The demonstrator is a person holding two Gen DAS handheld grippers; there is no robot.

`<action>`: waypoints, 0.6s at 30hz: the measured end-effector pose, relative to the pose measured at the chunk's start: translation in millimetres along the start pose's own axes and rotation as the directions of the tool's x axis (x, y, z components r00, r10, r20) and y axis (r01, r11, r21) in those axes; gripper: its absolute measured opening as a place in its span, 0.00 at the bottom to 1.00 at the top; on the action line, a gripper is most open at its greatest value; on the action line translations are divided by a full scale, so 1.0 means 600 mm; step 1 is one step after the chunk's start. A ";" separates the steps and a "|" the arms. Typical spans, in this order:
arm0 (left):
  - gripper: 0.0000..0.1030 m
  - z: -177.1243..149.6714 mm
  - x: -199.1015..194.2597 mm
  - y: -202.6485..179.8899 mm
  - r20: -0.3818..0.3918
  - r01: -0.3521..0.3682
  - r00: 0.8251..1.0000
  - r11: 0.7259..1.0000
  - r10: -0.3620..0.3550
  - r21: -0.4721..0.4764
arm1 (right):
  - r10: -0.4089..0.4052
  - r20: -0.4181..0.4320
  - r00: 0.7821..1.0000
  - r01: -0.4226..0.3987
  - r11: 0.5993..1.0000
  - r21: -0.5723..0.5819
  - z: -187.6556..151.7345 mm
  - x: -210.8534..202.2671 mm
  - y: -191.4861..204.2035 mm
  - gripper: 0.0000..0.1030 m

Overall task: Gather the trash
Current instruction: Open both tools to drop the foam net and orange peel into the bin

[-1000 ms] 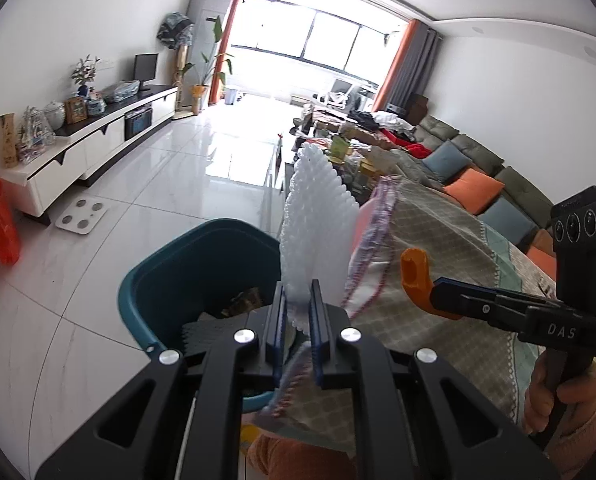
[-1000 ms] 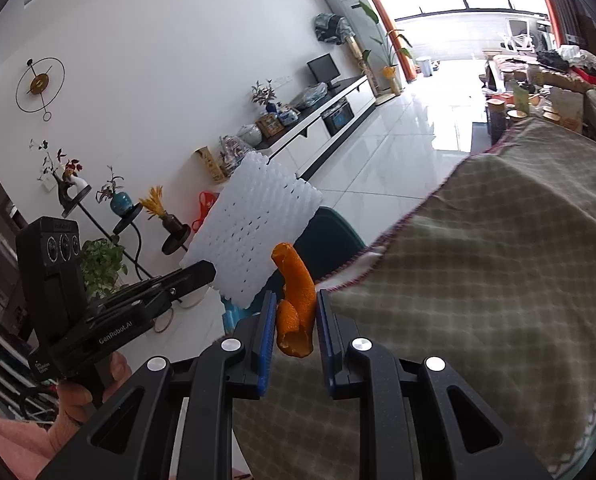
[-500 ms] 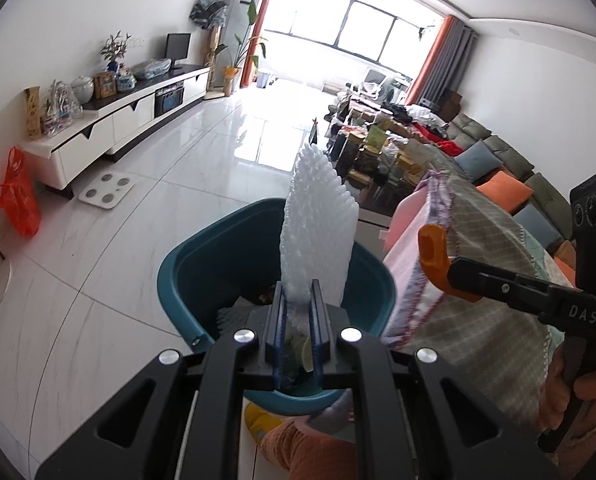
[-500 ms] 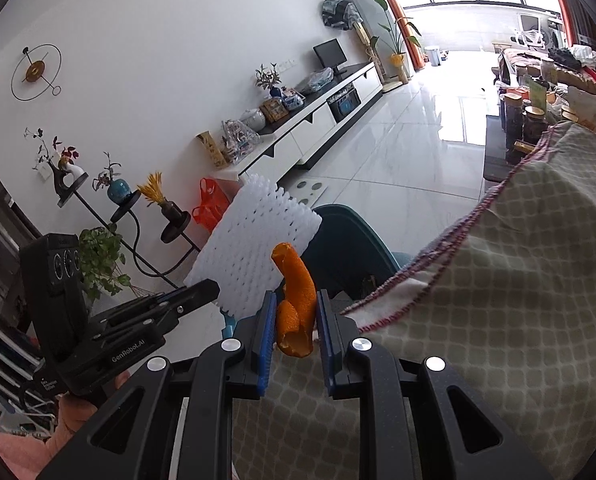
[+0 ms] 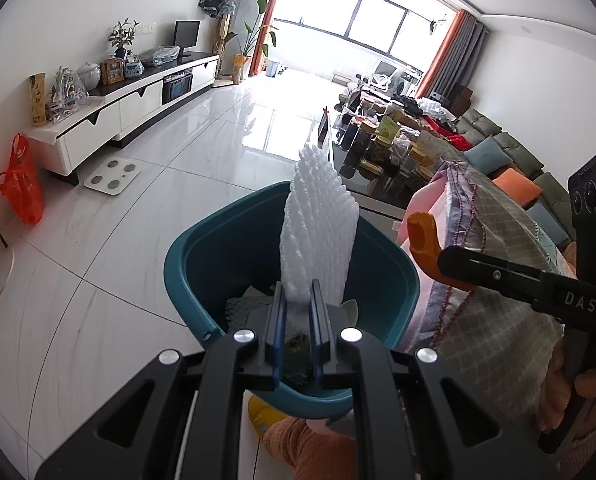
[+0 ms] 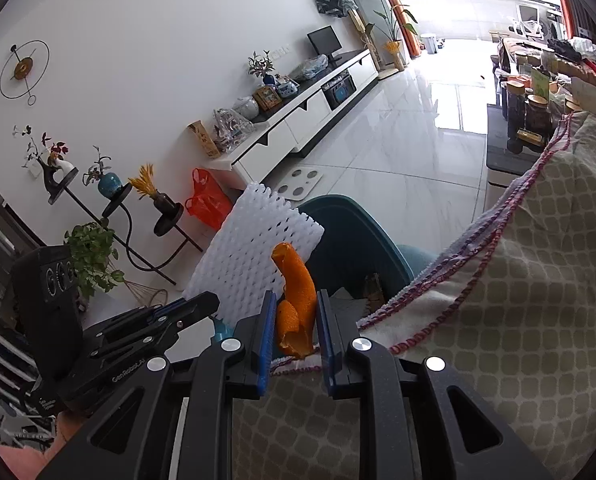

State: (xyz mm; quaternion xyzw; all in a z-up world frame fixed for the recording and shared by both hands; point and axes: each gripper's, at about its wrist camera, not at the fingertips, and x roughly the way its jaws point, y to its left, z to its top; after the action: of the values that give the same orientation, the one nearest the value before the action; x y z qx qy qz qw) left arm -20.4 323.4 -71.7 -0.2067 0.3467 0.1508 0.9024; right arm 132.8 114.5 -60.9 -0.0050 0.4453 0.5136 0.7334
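Note:
My left gripper [image 5: 298, 300] is shut on a white foam fruit net [image 5: 318, 224], which stands upright over the teal trash bin [image 5: 202, 256] on the floor. Dark scraps and another net lie inside the bin. My right gripper [image 6: 296, 312] is shut on a curled orange peel [image 6: 294, 300], held over the checked cloth's edge beside the bin [image 6: 350, 236]. In the left wrist view the right gripper [image 5: 442, 256] and its orange peel [image 5: 422, 236] hang at the bin's right rim. In the right wrist view the left gripper [image 6: 206, 304] holds the foam net [image 6: 250, 256] just left of the peel.
A checked cloth with red stitching [image 6: 498, 300] covers the surface at right. A cluttered coffee table [image 5: 382, 140] and sofa [image 5: 510, 168] lie beyond. The white TV cabinet [image 5: 130, 104], a bathroom scale [image 5: 112, 170] and an orange bag [image 5: 22, 184] stand at left on the tiled floor.
Both grippers have moved toward the teal bin with their loads. The foam net now stands over the bin's opening, and the peel has come near its right rim.

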 end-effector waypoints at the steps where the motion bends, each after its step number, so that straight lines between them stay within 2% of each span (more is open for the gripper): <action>1: 0.12 -0.001 0.002 0.001 -0.003 -0.001 1.000 1.000 0.001 -0.002 | -0.005 -0.004 1.000 0.005 1.000 0.002 0.000 0.004 0.000 0.20; 7: 0.13 -0.001 0.020 0.001 -0.026 -0.017 1.000 1.000 0.017 -0.006 | -0.030 -0.032 0.999 0.031 0.999 0.016 0.004 0.026 0.004 0.21; 10: 0.15 0.001 0.032 -0.001 -0.044 -0.018 0.999 1.000 0.017 -0.008 | -0.044 -0.040 0.998 0.045 0.999 0.015 0.006 0.032 0.008 0.25; 13: 0.29 0.000 0.044 -0.001 -0.062 -0.020 0.998 1.000 0.019 -0.017 | -0.052 -0.032 0.998 0.053 0.998 0.022 0.008 0.033 0.007 0.33; 14: 0.36 0.000 0.048 0.000 -0.068 -0.018 0.998 1.000 0.016 -0.020 | -0.055 -0.027 0.998 0.055 0.998 0.024 0.007 0.032 0.007 0.38; 17: 0.54 -0.003 0.055 -0.002 -0.077 -0.016 0.997 1.000 0.015 -0.022 | -0.050 -0.014 0.999 0.050 0.998 0.030 0.005 0.024 0.005 0.41; 18: 0.55 -0.004 0.055 -0.001 -0.077 -0.013 0.997 1.000 0.012 -0.022 | -0.047 -0.009 0.999 0.047 0.998 0.029 0.004 0.019 0.005 0.42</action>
State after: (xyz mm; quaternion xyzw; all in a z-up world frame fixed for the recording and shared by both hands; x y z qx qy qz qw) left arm 2.1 325.9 -95.7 -0.2202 0.3808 0.1522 0.8850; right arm 132.6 125.6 -65.8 -0.0068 0.4556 0.4897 0.7434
